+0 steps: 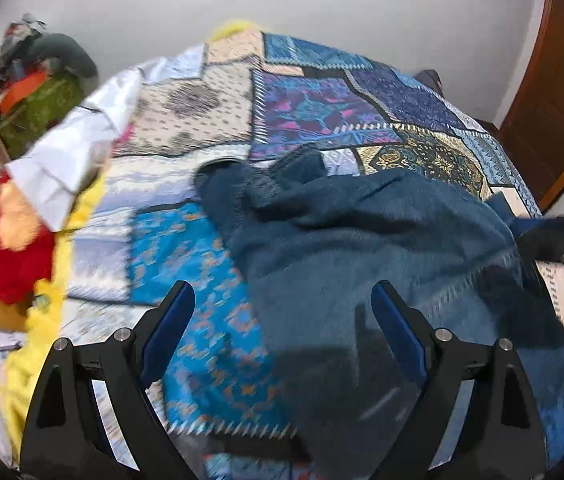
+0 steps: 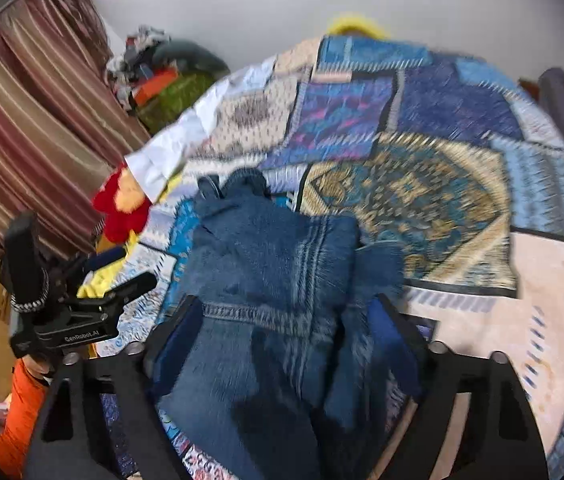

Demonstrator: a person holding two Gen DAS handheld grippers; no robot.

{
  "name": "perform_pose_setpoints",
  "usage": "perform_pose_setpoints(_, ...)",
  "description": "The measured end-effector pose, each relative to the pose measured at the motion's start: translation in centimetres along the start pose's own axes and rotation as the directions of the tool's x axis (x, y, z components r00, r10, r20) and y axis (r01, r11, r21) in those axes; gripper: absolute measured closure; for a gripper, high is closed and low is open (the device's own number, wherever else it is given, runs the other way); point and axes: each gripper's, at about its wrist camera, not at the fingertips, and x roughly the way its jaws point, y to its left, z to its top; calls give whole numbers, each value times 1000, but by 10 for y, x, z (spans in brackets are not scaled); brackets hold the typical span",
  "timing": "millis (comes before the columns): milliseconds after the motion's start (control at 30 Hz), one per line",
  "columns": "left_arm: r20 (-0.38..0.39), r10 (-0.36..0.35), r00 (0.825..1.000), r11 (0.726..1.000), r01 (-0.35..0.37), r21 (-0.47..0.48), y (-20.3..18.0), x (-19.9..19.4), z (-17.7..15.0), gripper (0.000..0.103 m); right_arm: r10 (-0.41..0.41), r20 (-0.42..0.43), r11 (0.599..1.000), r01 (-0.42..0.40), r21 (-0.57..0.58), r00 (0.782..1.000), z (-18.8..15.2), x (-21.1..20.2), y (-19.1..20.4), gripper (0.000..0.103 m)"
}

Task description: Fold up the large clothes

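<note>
Blue denim jeans (image 1: 382, 232) lie crumpled on the patchwork bedspread (image 1: 322, 104), blurred by motion. My left gripper (image 1: 282, 304) hangs open above the bedspread. Its right finger is over the near edge of the denim and nothing is pinched between its pads. In the right wrist view the jeans (image 2: 266, 264) bunch up between the fingers of my right gripper (image 2: 286, 320), which is shut on the fabric near a stitched seam. The left gripper (image 2: 138, 266) shows at the left of that view, jaws apart. The right gripper (image 1: 554, 240) is a dark blur at the denim's right edge.
A white cloth (image 1: 74, 152) and a red and yellow garment (image 1: 14, 240) lie on the bed's left side. A clothes pile (image 1: 38, 92) sits at the back left by a striped curtain (image 2: 34, 120). A wooden door (image 1: 554, 80) stands right. A person's orange sleeve (image 2: 18, 420) is lower left.
</note>
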Motion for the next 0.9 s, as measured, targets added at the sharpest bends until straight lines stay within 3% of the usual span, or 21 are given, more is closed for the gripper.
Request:
perform_pose_setpoints(33,-12,-11,1000,1000,11,-4,-2,10,5,12,-2,-18,1000,3,12,1000,3,9,-4,41)
perform_pose_setpoints(67,-20,-12,1000,1000,11,-13,-5,21,11,13,-13,-31,1000,14,24,999,5,18,-8,54)
perform_pose_setpoints(167,-14,13,1000,999,-13,-43,-10,45,29,13,-26,-33,999,28,37,999,12,32,-21,63)
perform_pose_setpoints(333,-44,91,995,988,-96,-121,-4,85,48,12,-36,-17,999,36,11,999,12,37,-35,66)
perform_pose_setpoints(433,-28,116,993,984,-119,-130,2,81,53,12,-49,-8,999,48,-12,999,10,30,-37,65)
perform_pose_setpoints(600,42,170,985,982,-165,-90,14,38,54,13,-91,33,995,92,-24,995,6,-2,-37,65)
perform_pose_setpoints(733,75,145,987,989,-144,-14,20,-2,37,13,-140,25,989,141,-33,990,1,-26,-34,63)
perform_pose_setpoints(800,70,120,990,993,-121,7,21,-13,27,13,-119,14,992,119,-37,993,-2,-35,-30,62)
perform_pose_setpoints(833,60,103,993,995,-104,14,21,-18,21,13,-109,8,993,110,-35,994,-5,-37,-27,59)
perform_pose_setpoints(900,30,53,998,999,-53,12,23,-24,4,13,-90,4,995,90,-33,996,-10,-41,-20,35)
